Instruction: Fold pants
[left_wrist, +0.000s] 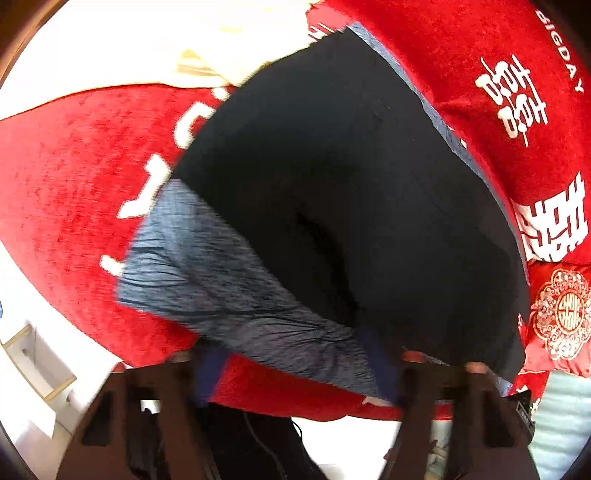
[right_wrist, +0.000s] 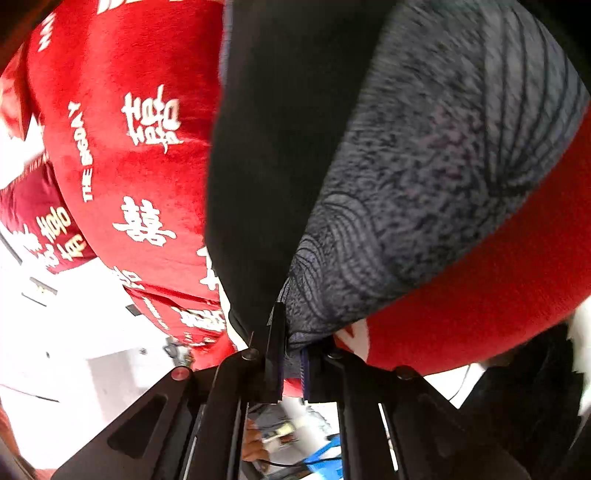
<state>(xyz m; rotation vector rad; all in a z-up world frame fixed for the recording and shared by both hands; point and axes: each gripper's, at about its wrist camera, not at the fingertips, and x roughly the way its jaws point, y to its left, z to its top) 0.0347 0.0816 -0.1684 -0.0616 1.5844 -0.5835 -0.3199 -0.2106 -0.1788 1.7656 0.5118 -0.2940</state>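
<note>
The pants (left_wrist: 332, 177) are black outside with a grey heathered lining (left_wrist: 207, 273). They lie on a red blanket (left_wrist: 74, 177) with white lettering. In the left wrist view my left gripper (left_wrist: 295, 365) is wide open at the near edge of the pants, its fingers (left_wrist: 181, 360) spread to either side of the fabric. In the right wrist view my right gripper (right_wrist: 291, 354) is shut on the edge of the pants (right_wrist: 273, 147), where black cloth and grey lining (right_wrist: 424, 166) meet, and lifts it off the red blanket (right_wrist: 129, 166).
The blanket's near edge (left_wrist: 280, 402) drops to a pale floor. A white shelf unit (left_wrist: 40, 373) stands at lower left. A patterned red cushion (left_wrist: 561, 314) lies at right. Pale bedding (left_wrist: 236, 40) lies at the far side. Cables and small items (right_wrist: 291, 439) lie on the floor below.
</note>
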